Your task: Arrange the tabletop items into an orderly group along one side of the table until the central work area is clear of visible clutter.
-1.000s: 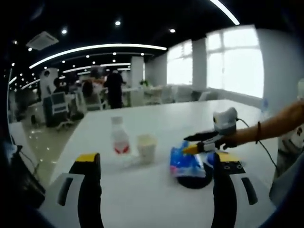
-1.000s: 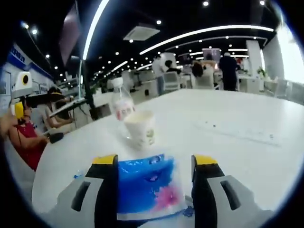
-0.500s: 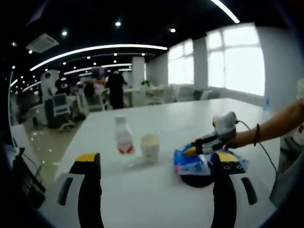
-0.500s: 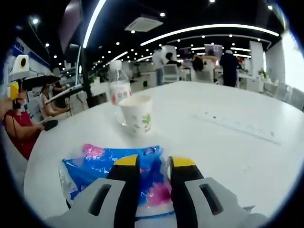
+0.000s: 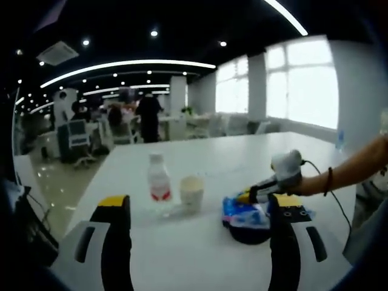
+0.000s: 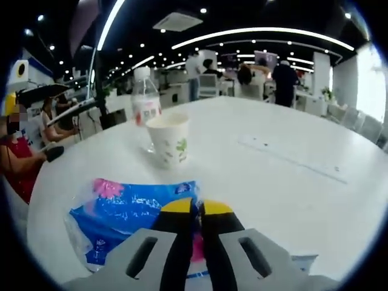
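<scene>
**Right gripper pinches the blue packet, ready to shift it toward the group**

The step in hand looks like the grasp of the blue plastic packet [image 6: 130, 212]. The right gripper [image 6: 197, 209] has its yellow-tipped jaws drawn together on the packet's near right edge, the film nipped between them. In the left gripper view the packet [image 5: 242, 213] lies on the white worktop [image 5: 200, 254], partly over a dark round thing whose nature I cannot tell, with the right gripper [image 5: 245, 197] on it and a person's forearm behind. The left gripper [image 5: 195, 209] stands wide open and holds nothing, its jaws well apart above the worktop.

The next move, I judge, calls for lifting or dragging the packet toward the paper cup [image 6: 168, 139] and the water bottle [image 6: 145, 104], which stand just beside each other farther along the worktop [image 6: 291, 182]. The thin film may slip or tear, so a slow pull seems wise.

Count: one blue packet, one paper cup, one water bottle, one dark round thing, two grippers.
</scene>
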The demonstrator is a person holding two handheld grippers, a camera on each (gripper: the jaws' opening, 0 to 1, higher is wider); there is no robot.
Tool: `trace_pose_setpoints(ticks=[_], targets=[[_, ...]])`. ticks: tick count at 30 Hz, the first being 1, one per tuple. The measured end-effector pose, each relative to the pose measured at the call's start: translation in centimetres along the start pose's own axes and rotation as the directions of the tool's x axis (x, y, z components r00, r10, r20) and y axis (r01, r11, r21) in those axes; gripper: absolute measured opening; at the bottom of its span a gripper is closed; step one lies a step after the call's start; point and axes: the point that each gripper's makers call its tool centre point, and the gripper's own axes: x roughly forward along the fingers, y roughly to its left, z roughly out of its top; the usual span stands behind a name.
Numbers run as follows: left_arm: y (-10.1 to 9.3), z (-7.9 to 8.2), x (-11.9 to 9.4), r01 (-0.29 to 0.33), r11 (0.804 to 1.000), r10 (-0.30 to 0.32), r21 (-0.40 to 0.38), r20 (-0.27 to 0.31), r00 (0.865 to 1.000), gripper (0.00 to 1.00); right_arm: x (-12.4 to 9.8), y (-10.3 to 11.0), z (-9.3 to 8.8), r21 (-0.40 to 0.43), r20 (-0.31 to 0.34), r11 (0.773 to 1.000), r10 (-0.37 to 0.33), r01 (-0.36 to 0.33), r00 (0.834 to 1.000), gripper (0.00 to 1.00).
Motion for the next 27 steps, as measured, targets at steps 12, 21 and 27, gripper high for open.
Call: trace_pose_setpoints(ticks=[12,21,27], targets=[[-0.3,0.2,0.1,0.012,1.000,-0.012,0.017,-0.003,1.000,0.91,-1.8,-3.4,1.0,0.039,0.009,0.990,-0.133,0.133,0.991,0.02],[-0.7,0.3,0.1,0.029,1.000,-0.029,0.012,0.001,1.000,0.90,-4.2,-8.1,0.3,0.179,-0.034,0.940,-0.288,0.289,0.957,0.01],[-0.8,0.4,0.0,0.031,0.999,-0.030,0.013,-0.004,1.000,0.90,-5.7,-9.9,-0.1,0.218,-0.054,0.911,-0.346,0.349,0.937,0.01]])
